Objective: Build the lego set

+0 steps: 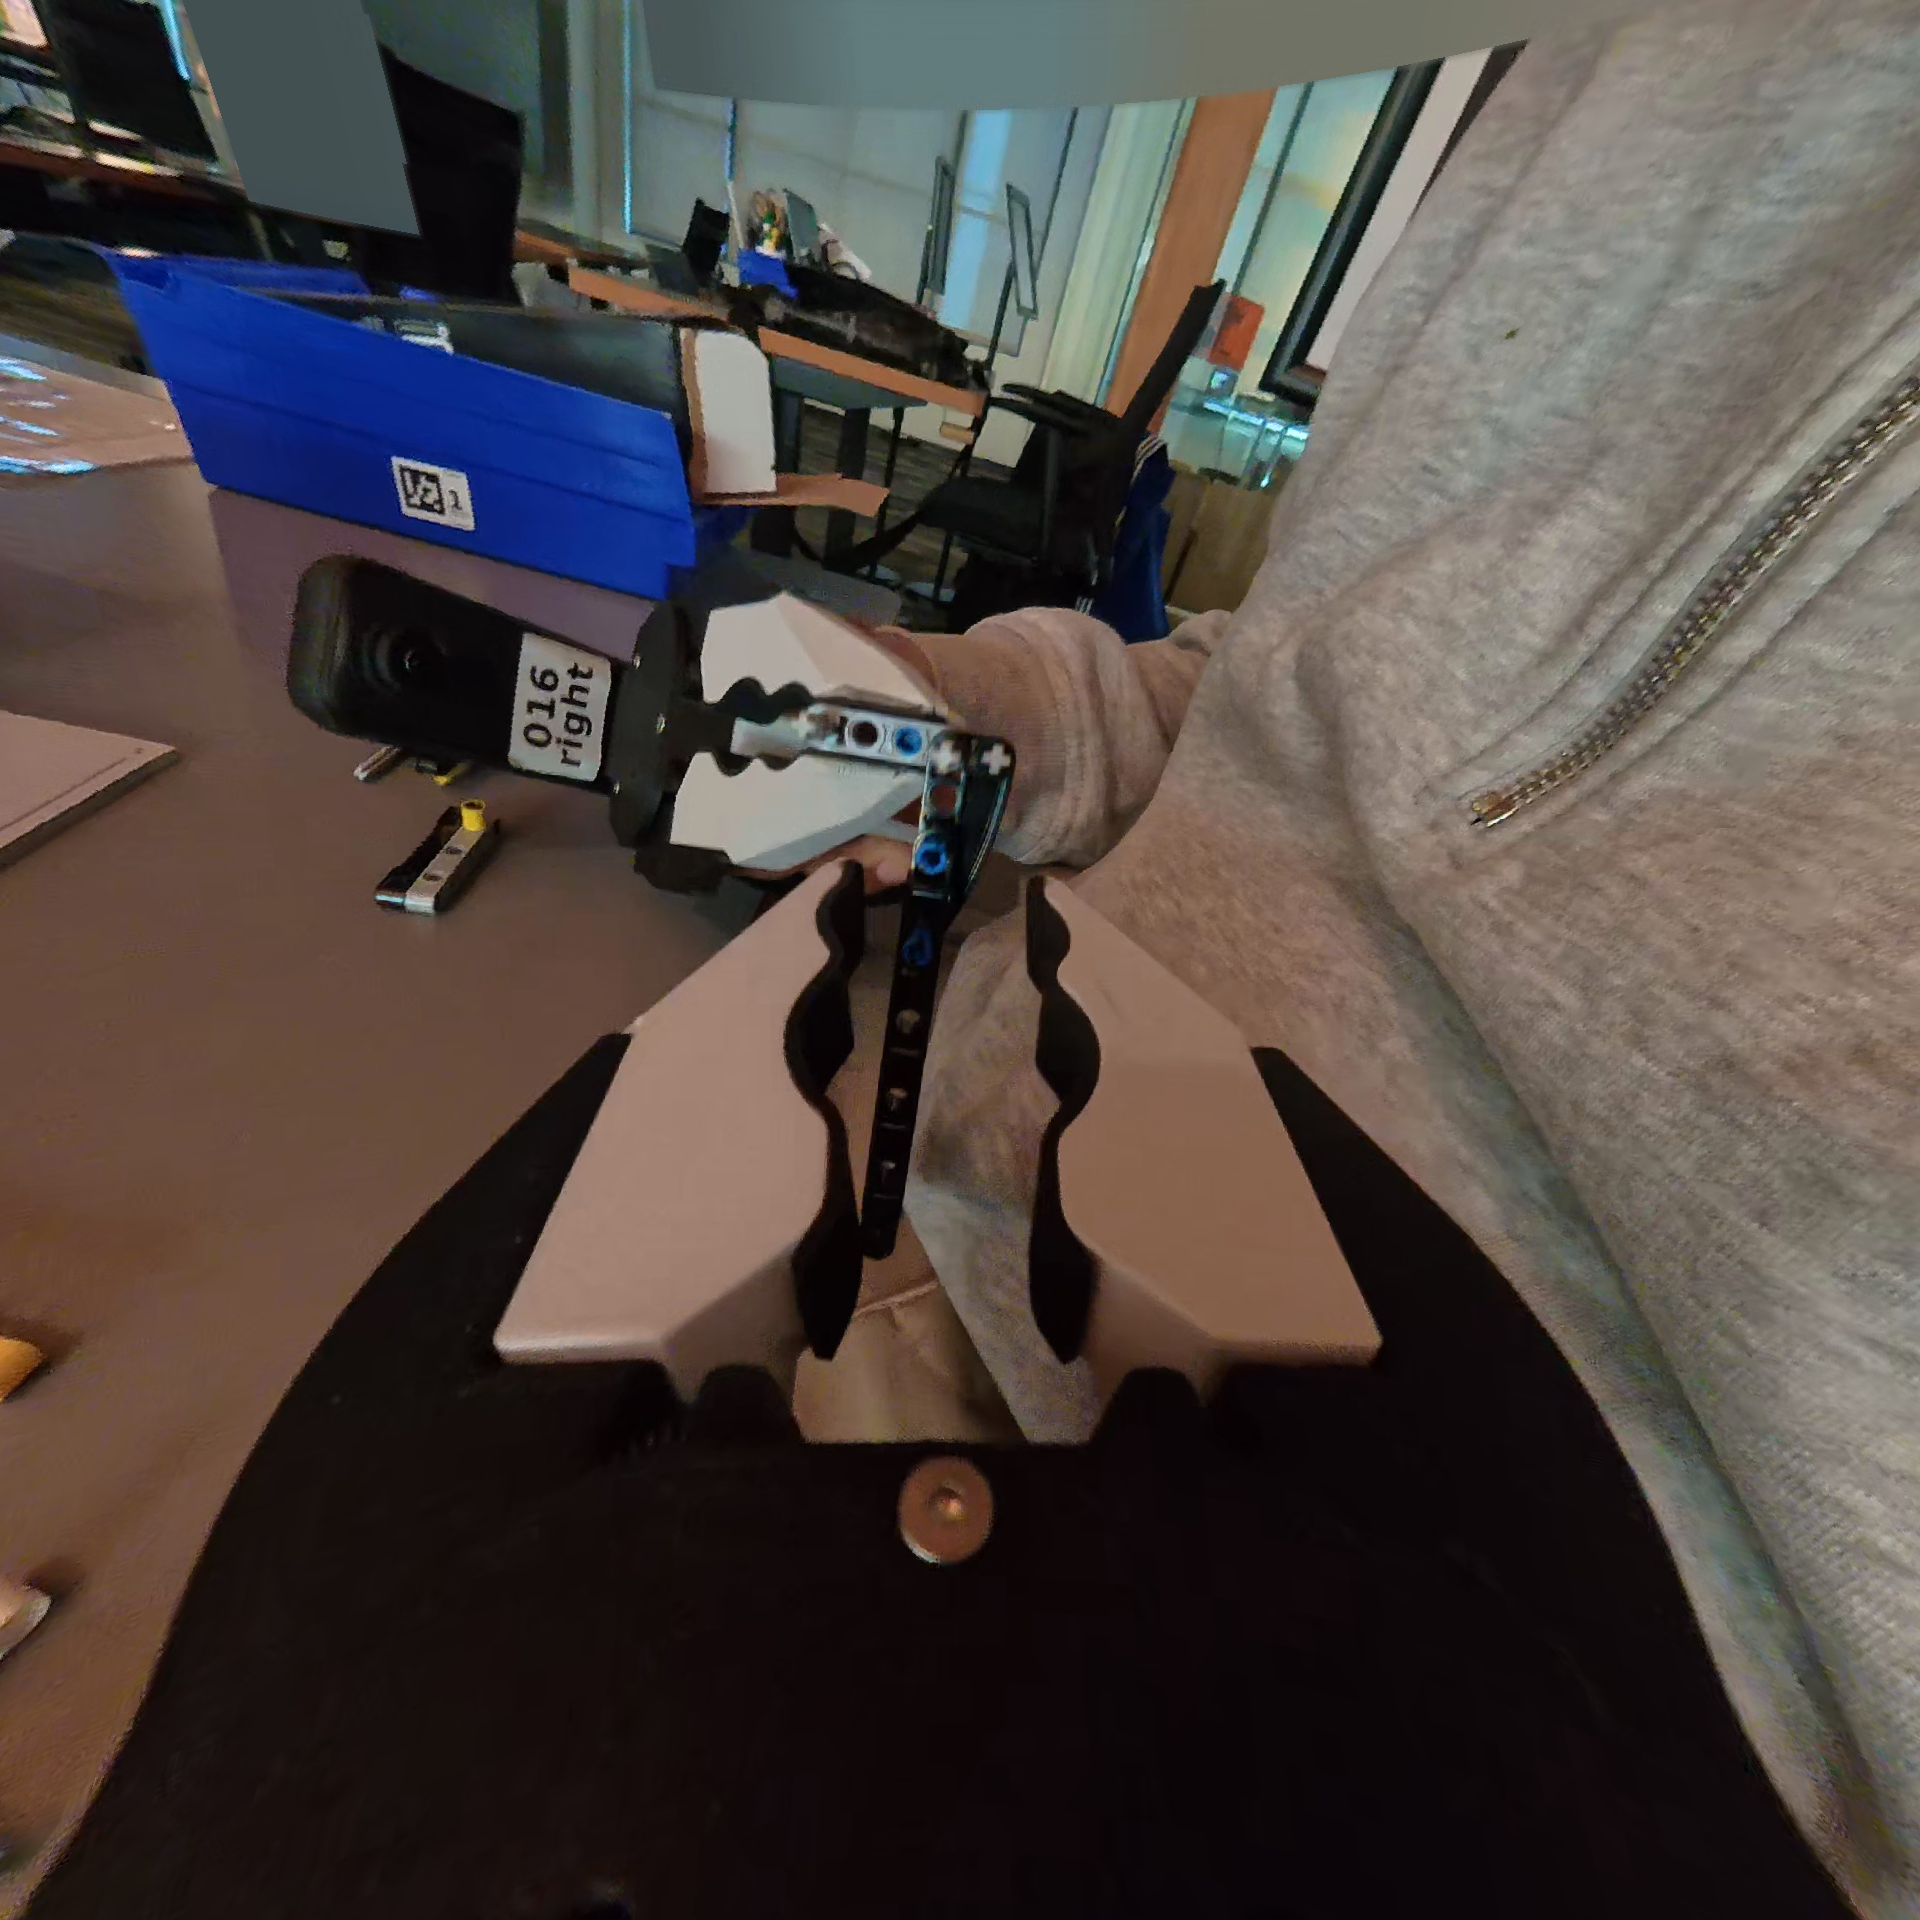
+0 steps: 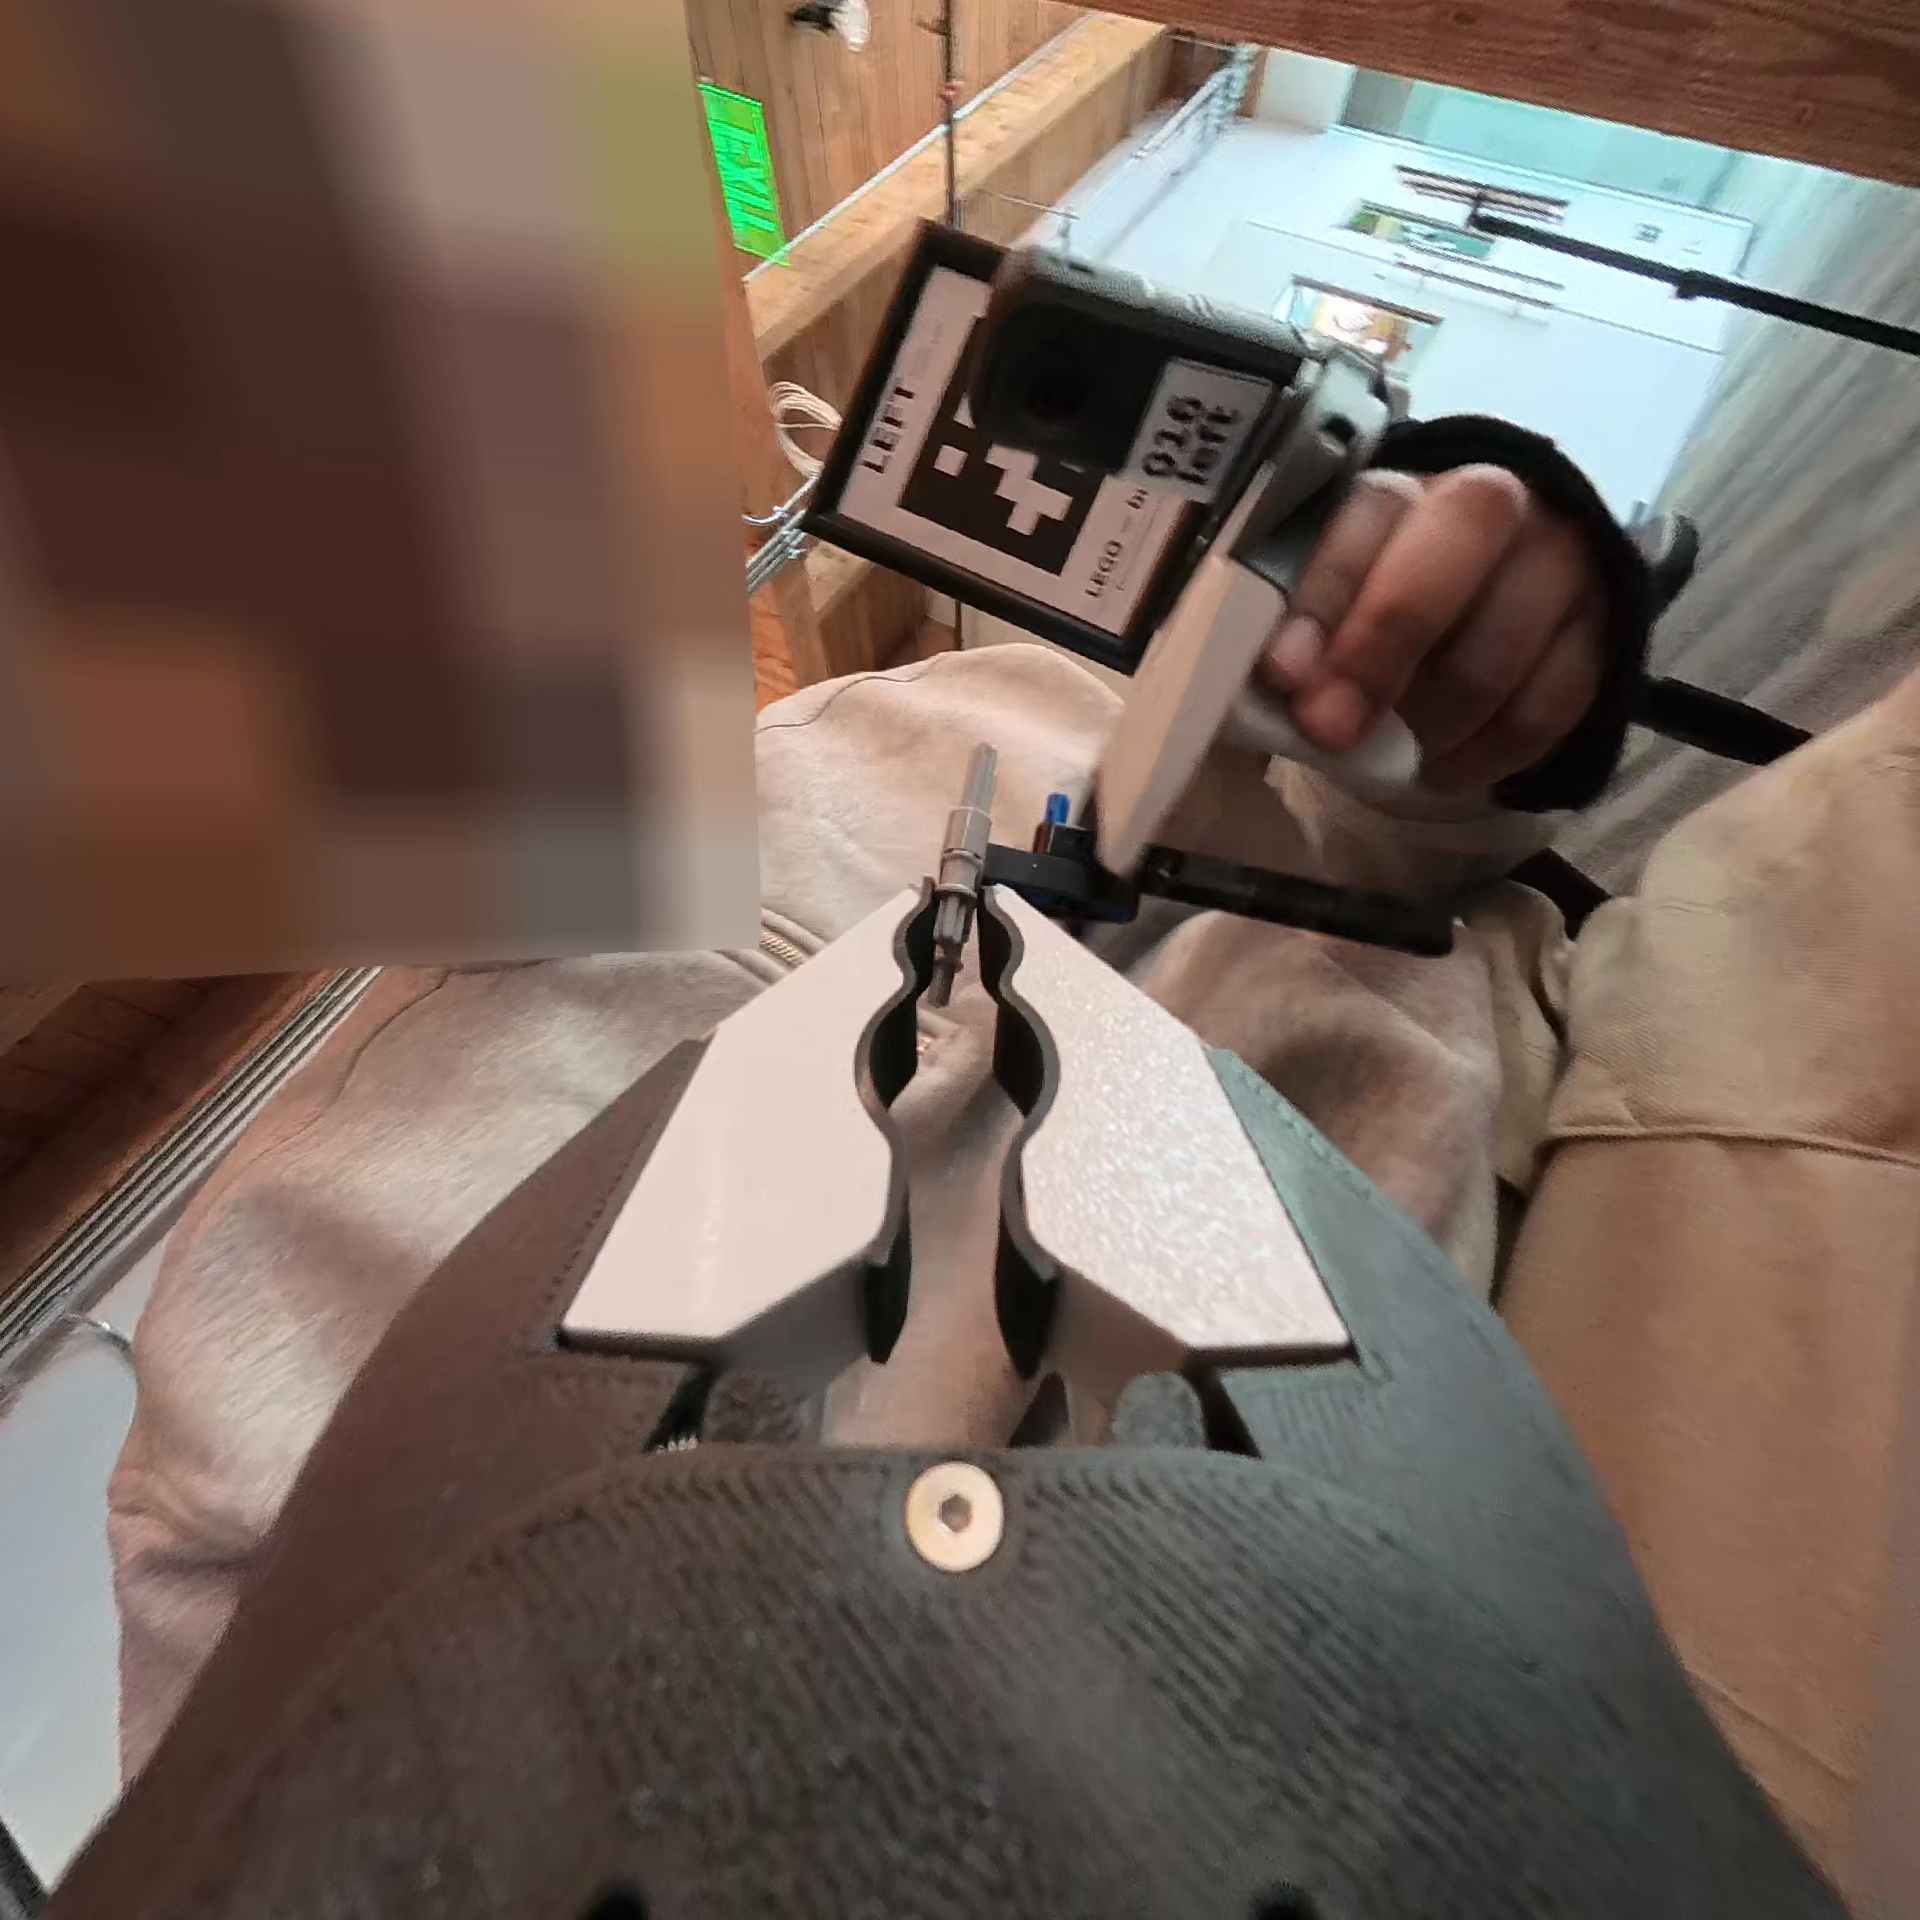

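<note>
Both grippers are up in the air, centre of each frame, close to the person's grey hoodie (image 1: pixel 1558 935), and we're mid-assembly. It looks like an axle-into-beam step. The right gripper (image 2: pixel 951 940) has its jaws pinched together on a grey axle piece (image 2: pixel 961 842), holding it by the lower end right at the tips, so most of it sticks out beyond them. In the left wrist view that same right gripper sits at centre left, meeting the bent top of the black beam (image 1: pixel 914 987).

The left gripper (image 1: pixel 940 904) is harder to call. Its jaws stand visibly apart, and the long black beam with its blue pins (image 1: pixel 928 858) runs up the gap, lying against the left-hand finger. I'd say it's not firmly clamped, but the right wrist view shows a fingertip over the beam, so I cannot tell for sure.

Next move, in my judgement: line the axle up with a cross hole at the beam's corner and push straight, with the beam braced so it won't swing.

Down on the grey table (image 1: pixel 260 1039), centre left, a small black and yellow sub-assembly (image 1: pixel 436 857) waits in front of the blue bin (image 1: pixel 416 416)
</note>
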A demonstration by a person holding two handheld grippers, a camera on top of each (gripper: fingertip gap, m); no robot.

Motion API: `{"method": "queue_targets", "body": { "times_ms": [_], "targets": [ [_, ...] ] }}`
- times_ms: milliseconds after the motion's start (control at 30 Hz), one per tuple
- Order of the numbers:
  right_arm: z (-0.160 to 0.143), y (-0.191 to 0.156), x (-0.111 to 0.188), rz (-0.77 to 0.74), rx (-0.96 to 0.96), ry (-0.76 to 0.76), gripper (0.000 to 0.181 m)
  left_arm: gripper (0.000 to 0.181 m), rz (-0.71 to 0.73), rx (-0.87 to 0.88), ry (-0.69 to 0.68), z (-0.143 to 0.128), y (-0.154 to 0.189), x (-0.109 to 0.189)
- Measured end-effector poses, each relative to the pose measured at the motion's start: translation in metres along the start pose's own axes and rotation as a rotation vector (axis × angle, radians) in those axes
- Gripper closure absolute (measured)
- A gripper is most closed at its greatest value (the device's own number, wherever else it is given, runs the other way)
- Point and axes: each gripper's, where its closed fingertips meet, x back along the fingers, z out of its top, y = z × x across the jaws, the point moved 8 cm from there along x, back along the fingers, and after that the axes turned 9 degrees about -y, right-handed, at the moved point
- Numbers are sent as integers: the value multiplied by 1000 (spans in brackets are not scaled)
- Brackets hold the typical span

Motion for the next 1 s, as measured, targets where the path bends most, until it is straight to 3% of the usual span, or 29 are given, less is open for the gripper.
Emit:
{"method": "queue_targets", "body": {
  "times_ms": [500,700,767,867,1000],
  "targets": [
    [4,4,-1,-21,-30,62,173,170,29,19,40,3,-1,-5],
    [18,-2,12,-17,-3,221,143,170,79,56,108,6,-9,1],
    [21,-5,14,-86,64,243,133,171,158,59,138,8,-15,6],
    [26,-10,15,-239,212,254,133,171,304,61,188,10,-25,16],
    [33,-24,20,-589,540,353,133,170,512,36,220,10,-33,25]
  ]
}}
